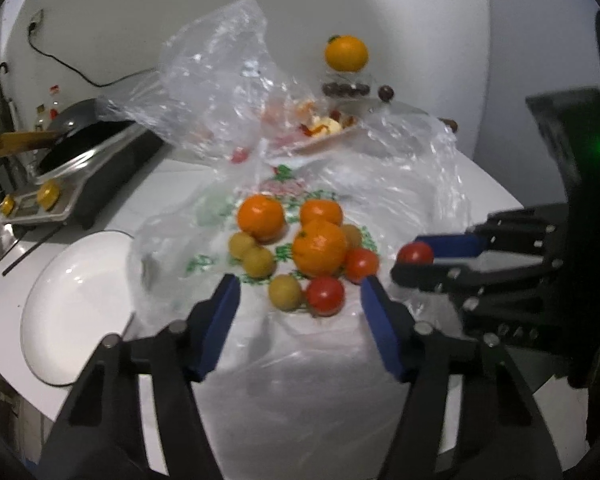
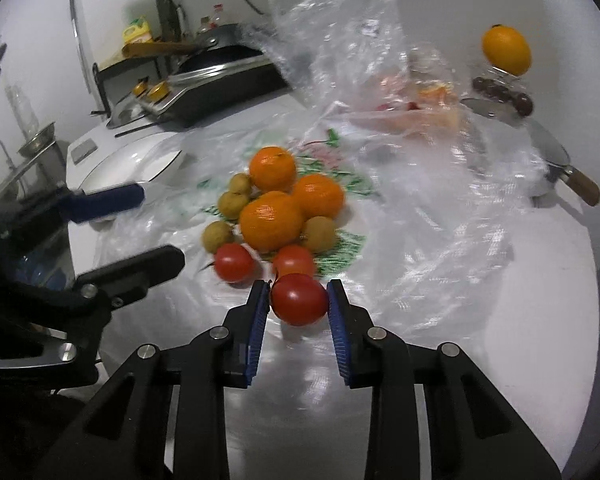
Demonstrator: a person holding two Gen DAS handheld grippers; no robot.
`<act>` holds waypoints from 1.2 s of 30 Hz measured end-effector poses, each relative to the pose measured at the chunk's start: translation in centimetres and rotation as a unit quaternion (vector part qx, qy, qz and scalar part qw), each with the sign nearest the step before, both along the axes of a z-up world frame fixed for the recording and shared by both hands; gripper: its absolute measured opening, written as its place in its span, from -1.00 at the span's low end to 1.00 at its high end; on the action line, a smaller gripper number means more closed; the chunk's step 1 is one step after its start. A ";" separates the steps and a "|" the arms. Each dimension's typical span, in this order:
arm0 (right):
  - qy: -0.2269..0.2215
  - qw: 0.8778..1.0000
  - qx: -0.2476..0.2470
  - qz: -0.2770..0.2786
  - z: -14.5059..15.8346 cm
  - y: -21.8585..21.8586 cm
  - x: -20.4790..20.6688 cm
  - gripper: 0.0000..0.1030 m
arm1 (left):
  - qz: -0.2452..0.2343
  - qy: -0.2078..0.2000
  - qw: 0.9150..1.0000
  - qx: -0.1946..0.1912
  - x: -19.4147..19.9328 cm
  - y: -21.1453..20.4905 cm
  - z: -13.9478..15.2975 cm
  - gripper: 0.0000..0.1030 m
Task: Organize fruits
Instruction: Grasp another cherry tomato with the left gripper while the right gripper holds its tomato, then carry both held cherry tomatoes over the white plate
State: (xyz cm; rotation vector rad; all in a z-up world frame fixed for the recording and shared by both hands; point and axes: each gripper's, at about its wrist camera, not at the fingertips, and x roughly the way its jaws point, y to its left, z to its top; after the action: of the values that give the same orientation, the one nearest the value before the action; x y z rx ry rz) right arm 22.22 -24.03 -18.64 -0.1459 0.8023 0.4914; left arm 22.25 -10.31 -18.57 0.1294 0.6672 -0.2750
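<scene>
A pile of fruit lies on a flattened printed plastic bag [image 1: 284,188]: three mandarins [image 1: 319,248], several small yellow-brown fruits [image 1: 258,261] and red tomatoes [image 1: 325,295]. My left gripper [image 1: 300,284] is open just in front of the pile, with a tomato and a small yellow fruit [image 1: 286,292] between its blue pads, untouched. My right gripper [image 2: 299,292] is shut on a red tomato [image 2: 299,299], just off the pile's near edge [image 2: 272,220]. The left wrist view shows it at the right, that tomato [image 1: 415,253] in its tips. The left gripper [image 2: 162,226] shows at the left of the right wrist view.
A white plate [image 1: 72,304] sits left of the bag. Behind it are a stove with a pan [image 1: 84,140] and a scale [image 1: 28,204]. A crumpled clear bag [image 1: 220,80] stands at the back, beside an orange [image 1: 346,53] above dark grapes [image 1: 346,89]. A knife [image 2: 572,180] lies far right.
</scene>
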 end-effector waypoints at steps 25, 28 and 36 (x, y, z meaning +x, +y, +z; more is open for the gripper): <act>-0.002 0.999 0.041 -0.001 -0.5 -3.3 0.3 -0.38 | -0.045 0.020 0.994 0.099 3.1 -4.2 -3.6 -0.20; -0.002 0.999 0.041 -0.004 -0.4 -3.2 0.2 -0.38 | -0.040 0.024 0.994 0.098 3.3 -3.8 -3.7 -0.45; -0.009 0.999 0.037 -0.010 0.0 -2.9 -0.3 -0.38 | -0.042 0.026 0.996 0.068 2.9 -2.9 -3.3 -0.46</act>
State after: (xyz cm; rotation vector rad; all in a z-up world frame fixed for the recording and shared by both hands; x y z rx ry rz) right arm 21.90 -26.96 -18.67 -0.0735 0.7666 0.4995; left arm 25.17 -13.17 -21.91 0.2815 0.7335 -0.3156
